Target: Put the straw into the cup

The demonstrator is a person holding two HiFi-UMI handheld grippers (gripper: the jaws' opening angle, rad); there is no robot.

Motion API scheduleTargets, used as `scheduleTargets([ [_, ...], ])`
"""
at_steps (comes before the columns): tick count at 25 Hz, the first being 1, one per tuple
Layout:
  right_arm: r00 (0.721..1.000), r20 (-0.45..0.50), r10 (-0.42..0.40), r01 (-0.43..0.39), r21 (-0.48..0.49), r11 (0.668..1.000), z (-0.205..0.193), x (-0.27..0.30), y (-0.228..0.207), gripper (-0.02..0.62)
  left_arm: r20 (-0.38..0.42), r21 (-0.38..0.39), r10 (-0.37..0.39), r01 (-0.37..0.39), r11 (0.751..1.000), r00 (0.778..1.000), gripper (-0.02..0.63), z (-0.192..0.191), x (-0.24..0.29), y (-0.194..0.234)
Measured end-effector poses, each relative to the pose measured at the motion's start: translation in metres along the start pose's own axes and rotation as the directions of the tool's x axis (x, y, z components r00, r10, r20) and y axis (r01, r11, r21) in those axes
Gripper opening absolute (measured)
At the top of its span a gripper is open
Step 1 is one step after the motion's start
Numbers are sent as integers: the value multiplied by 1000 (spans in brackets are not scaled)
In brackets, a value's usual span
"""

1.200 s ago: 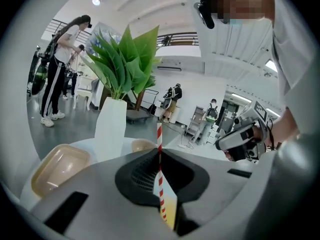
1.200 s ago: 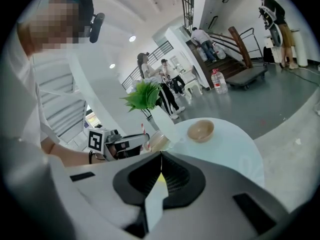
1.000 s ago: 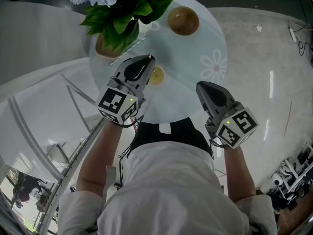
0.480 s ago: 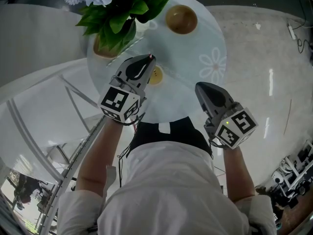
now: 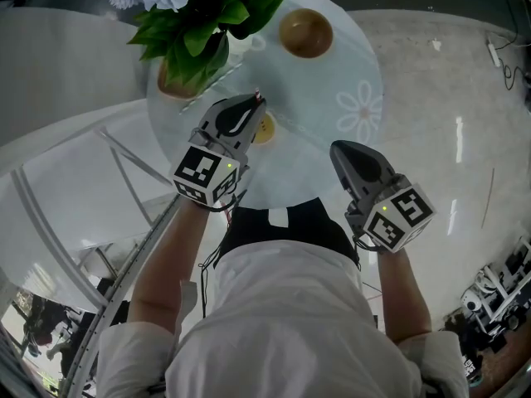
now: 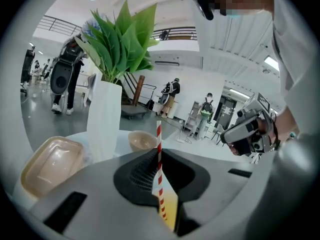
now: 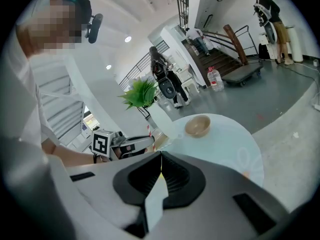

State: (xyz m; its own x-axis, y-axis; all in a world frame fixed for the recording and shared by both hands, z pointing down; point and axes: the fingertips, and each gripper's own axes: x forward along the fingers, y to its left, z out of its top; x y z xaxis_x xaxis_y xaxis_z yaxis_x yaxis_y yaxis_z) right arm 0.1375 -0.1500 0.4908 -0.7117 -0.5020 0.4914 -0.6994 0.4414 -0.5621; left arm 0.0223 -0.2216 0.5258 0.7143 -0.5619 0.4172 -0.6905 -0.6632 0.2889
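Left gripper view: claw [image 6: 159,159] clamps straw [image 6: 159,136].

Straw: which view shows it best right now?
The left gripper view: the red-and-white straw stands upright, pinched between shut jaws. The head view shows only its tip above the left gripper; the right gripper view shows a tiny distant sliver.

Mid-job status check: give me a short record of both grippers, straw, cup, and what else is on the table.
left gripper: shut on the straw
straw: red and white stripes, roughly upright, top end sticking out above the jaws
right gripper: shut, empty, off to the right over the table edge
cup: on the table, partly under the left gripper
straw in cup: cannot tell, lower end hidden
table: round, glass
also on table: bowl, vase with leaves
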Motion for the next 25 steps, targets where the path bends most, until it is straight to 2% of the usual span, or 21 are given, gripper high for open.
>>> scheduleTargets([
  [12,1000,17,11,-12,15,1000,1,-1,6,21,-19,-21,-6,5,1000,1000,34,-5,-8,-2],
  [13,1000,23,13,-13,21,1000,2,-1,7,21,-25,-26,-7,6,1000,1000,46,-6,-9,-2],
  [14,1000,26,12,-13,21,1000,3,-1,7,21,-28,-28,-7,6,1000,1000,94,-7,-10,-2],
  [15,1000,28,11,-11,18,1000,3,-2,8,21,-28,-29,-6,6,1000,1000,114,-6,-11,-2],
  [20,1000,29,12,-12,11,1000,2,-3,12,21,-13,-23,-6,6,1000,1000,151,-2,-13,-1],
  [25,999,38,18,-18,3,1000,5,-5,18,21,-19,-51,9,-10,999,1000,175,-4,-19,2],
])
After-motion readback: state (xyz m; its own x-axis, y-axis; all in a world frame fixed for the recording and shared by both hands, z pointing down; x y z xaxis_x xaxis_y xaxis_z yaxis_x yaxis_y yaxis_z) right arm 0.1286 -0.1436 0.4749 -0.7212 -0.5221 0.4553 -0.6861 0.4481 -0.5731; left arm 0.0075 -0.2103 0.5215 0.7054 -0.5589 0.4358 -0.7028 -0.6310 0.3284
